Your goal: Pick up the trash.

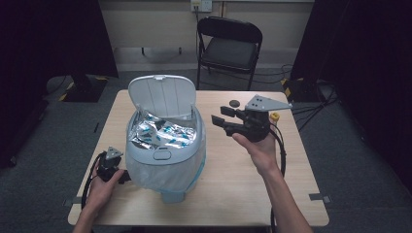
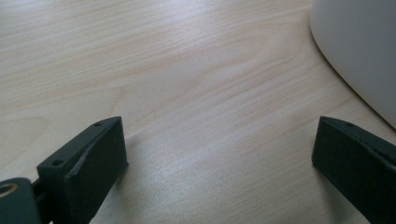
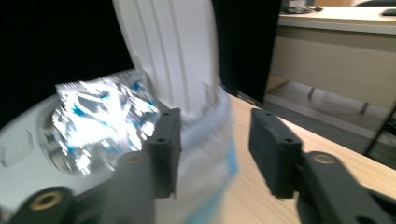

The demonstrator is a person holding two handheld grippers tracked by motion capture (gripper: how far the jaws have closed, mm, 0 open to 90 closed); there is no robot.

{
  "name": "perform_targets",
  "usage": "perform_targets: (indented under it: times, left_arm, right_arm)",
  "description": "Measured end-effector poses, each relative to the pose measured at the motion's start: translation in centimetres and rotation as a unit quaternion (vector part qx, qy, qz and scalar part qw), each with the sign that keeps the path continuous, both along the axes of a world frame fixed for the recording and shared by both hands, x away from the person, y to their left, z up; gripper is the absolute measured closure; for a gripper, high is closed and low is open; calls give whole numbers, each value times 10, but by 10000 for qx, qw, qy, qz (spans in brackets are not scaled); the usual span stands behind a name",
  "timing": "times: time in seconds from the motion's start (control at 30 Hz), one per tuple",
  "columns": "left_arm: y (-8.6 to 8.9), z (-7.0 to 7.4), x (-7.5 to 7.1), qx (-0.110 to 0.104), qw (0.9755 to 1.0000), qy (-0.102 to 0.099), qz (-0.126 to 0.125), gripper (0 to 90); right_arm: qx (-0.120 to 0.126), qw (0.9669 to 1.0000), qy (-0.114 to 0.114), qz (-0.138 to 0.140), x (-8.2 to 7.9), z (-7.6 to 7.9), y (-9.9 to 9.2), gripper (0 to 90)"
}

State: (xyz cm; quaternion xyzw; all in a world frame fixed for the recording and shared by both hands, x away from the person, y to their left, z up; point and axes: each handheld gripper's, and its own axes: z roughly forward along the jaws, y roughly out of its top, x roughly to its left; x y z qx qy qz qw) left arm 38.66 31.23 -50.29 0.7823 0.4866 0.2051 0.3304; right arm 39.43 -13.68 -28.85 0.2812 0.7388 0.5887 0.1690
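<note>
The silver foil wrapper (image 1: 158,132) sits crumpled in the mouth of the white bin (image 1: 165,160), just under its raised lid (image 1: 163,94); I judge it very light, crackly and slippery, easily torn, so I would pinch a standing fold near the bin's rim rather than the flat middle. My right gripper (image 1: 219,120) hangs beside the bin's right side, jaws roughly half apart and holding nothing. My left gripper (image 2: 219,154), low by the bin's left side on the table (image 1: 233,194), stands wide and empty.
</note>
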Motion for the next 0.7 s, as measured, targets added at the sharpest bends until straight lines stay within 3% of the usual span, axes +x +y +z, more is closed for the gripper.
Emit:
perform_targets:
  times: [0.2, 0.23, 0.33, 0.37, 0.47, 0.53, 0.7]
  left_arm:
    - [0, 0, 0, 0, 10000, -3, 1, 26]
    - [0, 0, 0, -6, 10000, -5, 1, 26]
    - [0, 0, 0, -2, 10000, -3, 2, 27]
    - [0, 0, 0, -1, 10000, -1, 2, 27]
    - [0, 0, 0, 10, 10000, -2, 8, 27]
    - [0, 0, 0, 0, 10000, -2, 1, 27]
    - [0, 0, 0, 10, 10000, -7, 26, 26]
  right_arm:
    - [-102, 9994, 224, -240, 2, -20, -18, 446]
    - [-136, 9982, 381, -452, 3, -30, -25, 443]
    - [-133, 9971, 501, -563, 3, -41, -33, 436]
    - [-108, 9955, 606, -727, 3, -52, -41, 413]
    - [-125, 9932, 706, -913, 3, -63, -50, 393]
    - [-196, 9894, 868, -1146, 4, -77, -62, 358]
    - [-279, 9851, 996, -1371, -1, -96, -76, 339]
